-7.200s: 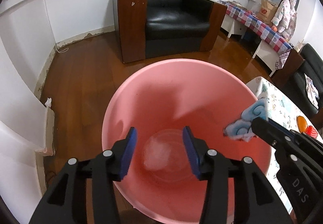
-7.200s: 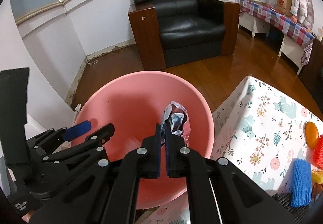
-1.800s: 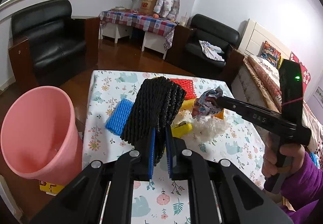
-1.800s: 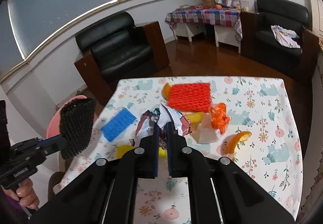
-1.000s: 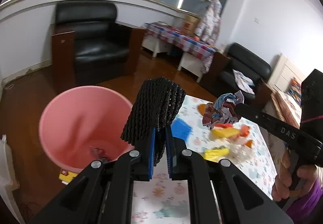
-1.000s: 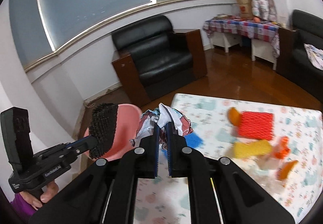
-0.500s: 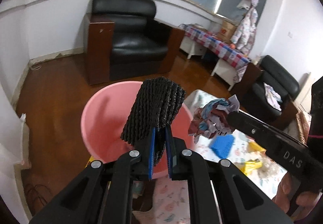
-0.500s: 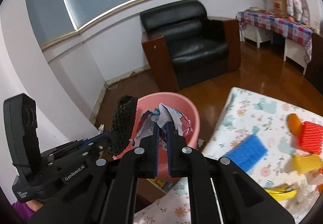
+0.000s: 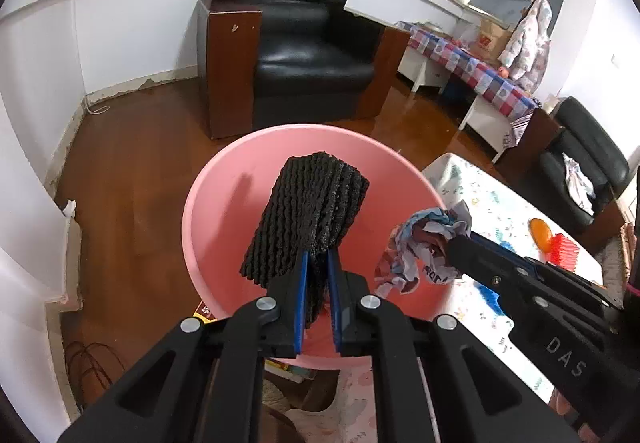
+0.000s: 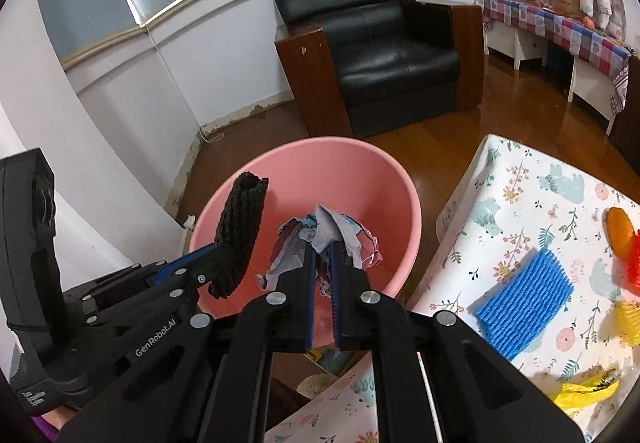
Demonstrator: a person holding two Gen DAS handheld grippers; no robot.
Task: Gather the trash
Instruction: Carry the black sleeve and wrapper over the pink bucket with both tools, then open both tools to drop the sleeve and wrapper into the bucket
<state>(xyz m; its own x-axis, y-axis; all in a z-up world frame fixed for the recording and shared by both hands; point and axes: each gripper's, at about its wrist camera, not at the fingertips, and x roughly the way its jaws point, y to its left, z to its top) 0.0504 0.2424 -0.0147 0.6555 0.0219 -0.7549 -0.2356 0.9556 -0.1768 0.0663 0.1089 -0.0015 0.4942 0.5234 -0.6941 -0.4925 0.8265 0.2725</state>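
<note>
Left wrist view: left gripper (image 9: pixel 317 263) pinches a black foam net (image 9: pixel 308 221) between its 2 blue pads, net sticking up over the mouth of the pink bucket (image 9: pixel 224 203). Right gripper (image 9: pixel 454 249) comes in from the right, clamped on a crumpled wrapper (image 9: pixel 420 247), held above the bucket's right rim. Bucket stands on the wood floor (image 9: pixel 132 179), just beside the table with a floral cloth (image 9: pixel 500 211). Black armchair (image 9: pixel 296 43) behind.

Right wrist view: right gripper (image 10: pixel 321 263) fingers pressed on the crumpled wrapper (image 10: pixel 324 239), over the bucket (image 10: pixel 360 171) opening. Left gripper (image 10: pixel 216 257) at left holds the black net (image 10: pixel 240 235) near the bucket's left rim. On the table (image 10: pixel 520 203): blue foam net (image 10: pixel 524 299), orange peel (image 10: pixel 620 231), yellow scraps (image 10: pixel 584 391).
</note>
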